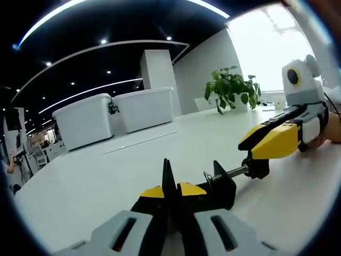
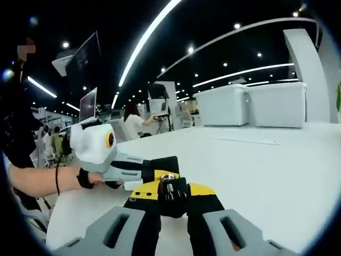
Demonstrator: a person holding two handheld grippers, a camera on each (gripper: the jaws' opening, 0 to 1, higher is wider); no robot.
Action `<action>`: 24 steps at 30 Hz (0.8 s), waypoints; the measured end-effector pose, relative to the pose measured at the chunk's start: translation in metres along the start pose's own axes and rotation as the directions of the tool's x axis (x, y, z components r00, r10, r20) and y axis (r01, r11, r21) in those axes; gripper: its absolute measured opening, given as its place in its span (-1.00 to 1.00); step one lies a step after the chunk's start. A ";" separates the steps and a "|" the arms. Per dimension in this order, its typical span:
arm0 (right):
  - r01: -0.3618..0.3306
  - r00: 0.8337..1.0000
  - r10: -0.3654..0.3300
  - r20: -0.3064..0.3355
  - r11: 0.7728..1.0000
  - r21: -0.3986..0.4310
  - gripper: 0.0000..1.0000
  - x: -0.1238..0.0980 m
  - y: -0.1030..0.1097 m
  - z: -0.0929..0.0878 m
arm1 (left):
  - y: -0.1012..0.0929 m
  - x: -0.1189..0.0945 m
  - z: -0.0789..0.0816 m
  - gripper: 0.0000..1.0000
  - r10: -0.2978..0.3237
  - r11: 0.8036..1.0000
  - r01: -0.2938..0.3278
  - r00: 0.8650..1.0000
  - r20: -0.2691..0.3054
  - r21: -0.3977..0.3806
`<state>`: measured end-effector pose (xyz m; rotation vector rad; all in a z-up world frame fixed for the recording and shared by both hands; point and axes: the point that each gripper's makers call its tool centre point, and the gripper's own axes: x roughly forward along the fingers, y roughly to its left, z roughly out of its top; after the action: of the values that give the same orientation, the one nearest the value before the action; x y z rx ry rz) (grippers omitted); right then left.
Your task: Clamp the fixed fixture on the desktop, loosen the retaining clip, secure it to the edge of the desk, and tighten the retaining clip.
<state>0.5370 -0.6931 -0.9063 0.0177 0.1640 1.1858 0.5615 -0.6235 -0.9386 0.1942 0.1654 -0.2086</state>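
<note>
Black metal clamp fixture (image 1: 221,186) with silver threaded screw (image 1: 234,172) on the white desktop (image 1: 106,181), held between both grippers. Body pinched in the closed yellow-tipped left gripper (image 1: 171,188), near in the left gripper view; black knob (image 1: 258,166) at the screw's far right end gripped by the right gripper (image 1: 256,154). Same knob (image 2: 169,193) clamped between the closed right jaws in the right gripper view, left gripper (image 2: 162,173) just beyond, hand (image 2: 93,178) behind it.
</note>
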 end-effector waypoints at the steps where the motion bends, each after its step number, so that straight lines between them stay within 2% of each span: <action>1: 0.002 1.000 -0.002 -0.001 1.000 -0.003 -0.66 0.001 -0.001 0.000 | 0.000 0.000 0.000 -0.86 0.000 1.000 0.000 1.000 0.000 0.000; 4: 0.005 1.000 -0.005 0.001 0.999 -0.054 -0.66 0.001 0.001 0.000 | 0.000 0.000 0.000 -0.86 0.002 1.000 -0.002 1.000 0.001 0.001; 5: 0.006 1.000 -0.006 0.001 0.995 -0.096 -0.66 0.002 -0.001 0.001 | 0.000 0.000 0.000 -0.86 0.003 1.000 -0.003 1.000 0.001 0.001; 8: 0.013 1.000 -0.007 0.023 0.971 -0.240 -0.66 0.003 0.004 0.004 | 0.001 0.000 0.000 -0.86 -0.005 1.000 0.005 1.000 0.000 -0.015; 13: 0.028 0.999 -0.018 0.029 0.919 -0.394 -0.66 0.002 0.010 0.003 | 0.000 0.000 0.000 -0.87 -0.006 1.000 0.006 1.000 0.000 -0.021; 14: 0.026 1.000 -0.016 0.026 0.889 -0.457 -0.66 0.002 0.013 0.002 | 0.000 0.000 0.000 -0.87 -0.007 1.000 0.007 1.000 0.001 -0.021; 15: 0.026 1.000 -0.014 0.026 0.846 -0.533 -0.66 0.003 0.015 0.002 | 0.000 0.000 0.000 -0.87 -0.008 1.000 0.008 1.000 0.001 -0.022; 18: 0.044 0.999 -0.035 0.026 0.751 -0.658 -0.66 0.005 0.017 0.000 | 0.000 -0.001 -0.001 -0.87 -0.011 1.000 0.011 1.000 -0.001 -0.022; 21: 0.048 0.999 -0.045 0.023 0.705 -0.708 -0.66 0.004 0.020 -0.002 | 0.000 -0.001 -0.001 -0.87 -0.008 1.000 0.008 1.000 -0.002 -0.021; 24: 0.047 0.999 -0.047 0.022 0.609 -0.792 -0.66 0.003 0.024 -0.004 | -0.001 -0.001 -0.001 -0.87 -0.006 1.000 0.006 1.000 -0.002 -0.021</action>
<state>0.5158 -0.6814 -0.9081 -0.7830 -0.3847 1.1172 0.5600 -0.6239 -0.9391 0.1734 0.1700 -0.2129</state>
